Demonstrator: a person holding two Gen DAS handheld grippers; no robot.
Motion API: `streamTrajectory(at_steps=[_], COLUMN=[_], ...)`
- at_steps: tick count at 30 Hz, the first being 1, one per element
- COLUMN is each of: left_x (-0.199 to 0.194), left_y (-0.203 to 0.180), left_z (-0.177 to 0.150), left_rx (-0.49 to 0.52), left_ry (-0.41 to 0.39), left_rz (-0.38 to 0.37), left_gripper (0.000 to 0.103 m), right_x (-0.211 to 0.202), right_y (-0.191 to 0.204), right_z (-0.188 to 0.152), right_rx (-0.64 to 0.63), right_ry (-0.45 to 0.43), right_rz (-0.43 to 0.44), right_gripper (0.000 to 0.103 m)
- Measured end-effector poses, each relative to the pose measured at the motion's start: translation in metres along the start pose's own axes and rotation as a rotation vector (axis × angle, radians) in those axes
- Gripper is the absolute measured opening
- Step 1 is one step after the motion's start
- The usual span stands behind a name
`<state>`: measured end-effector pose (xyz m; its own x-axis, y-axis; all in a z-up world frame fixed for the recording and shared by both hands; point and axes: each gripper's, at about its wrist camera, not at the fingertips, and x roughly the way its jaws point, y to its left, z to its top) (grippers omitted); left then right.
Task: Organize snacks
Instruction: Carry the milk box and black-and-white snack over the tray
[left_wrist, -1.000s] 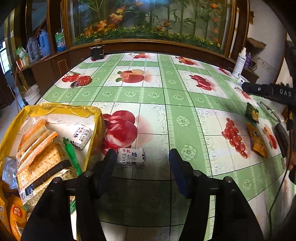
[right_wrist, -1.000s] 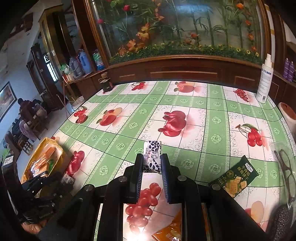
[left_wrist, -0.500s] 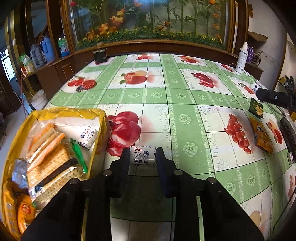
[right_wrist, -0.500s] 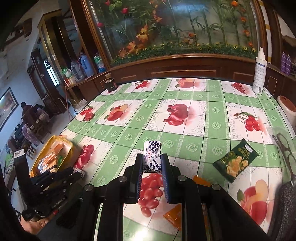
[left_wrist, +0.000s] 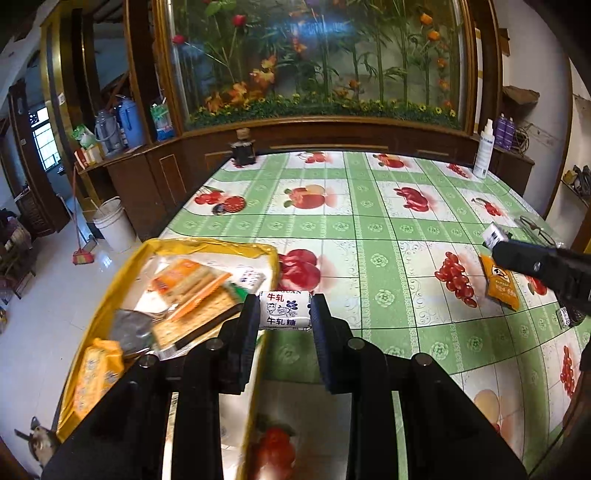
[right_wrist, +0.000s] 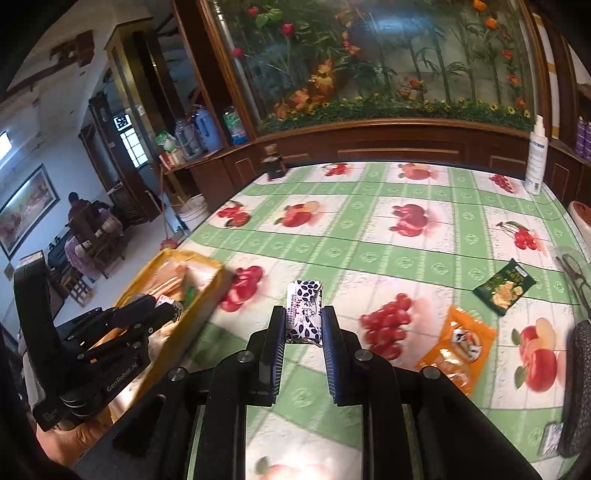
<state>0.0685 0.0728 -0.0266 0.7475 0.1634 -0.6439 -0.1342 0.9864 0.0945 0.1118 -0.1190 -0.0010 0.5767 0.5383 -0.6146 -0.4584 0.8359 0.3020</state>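
The left gripper (left_wrist: 283, 310) clamps 1 milk candy bar (left_wrist: 283, 309) crosswise, apparently raised off the table. The yellow snack bag (left_wrist: 110, 295) lies at 9 o'clock, just beside it. The right gripper (right_wrist: 304, 325) clamps a second candy bar (right_wrist: 303, 310) lengthwise.

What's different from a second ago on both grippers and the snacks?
The left gripper closed on the white nougat candy that lay on the tablecloth, lifted it, and now holds it by the yellow bag. The right gripper kept its grip on the cow-print candy and carried it left toward the bag. The orange packet and green packet stayed put.
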Motion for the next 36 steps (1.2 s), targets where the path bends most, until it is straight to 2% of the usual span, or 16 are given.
streamTrajectory(at_steps=[9,20,26,36], left_x=[-0.034,-0.051,-0.048,-0.037], left_y=[0.045,0.098,0.116,0.135], left_z=[-0.015,-0.031,-0.037,-0.047], left_rx=[-0.063,-0.149,-0.179,-0.217], left_ry=[-0.033,-0.057,-0.050,-0.019], left_rz=[0.055,0.101,0.109,0.113], left_gripper=[0.026,0.026,0.026,0.026], right_x=[0.004,0.023,0.040,0.076], right_y=[0.072,0.140,0.157,0.164], right_z=[-0.012,-0.011,-0.006,-0.004], right_rx=[-0.083,-0.174,-0.187,-0.171], right_ry=[0.011,0.016,0.023,0.054], right_rz=[0.074,0.120,0.133,0.136], right_gripper=[0.019,0.019,0.019,0.019])
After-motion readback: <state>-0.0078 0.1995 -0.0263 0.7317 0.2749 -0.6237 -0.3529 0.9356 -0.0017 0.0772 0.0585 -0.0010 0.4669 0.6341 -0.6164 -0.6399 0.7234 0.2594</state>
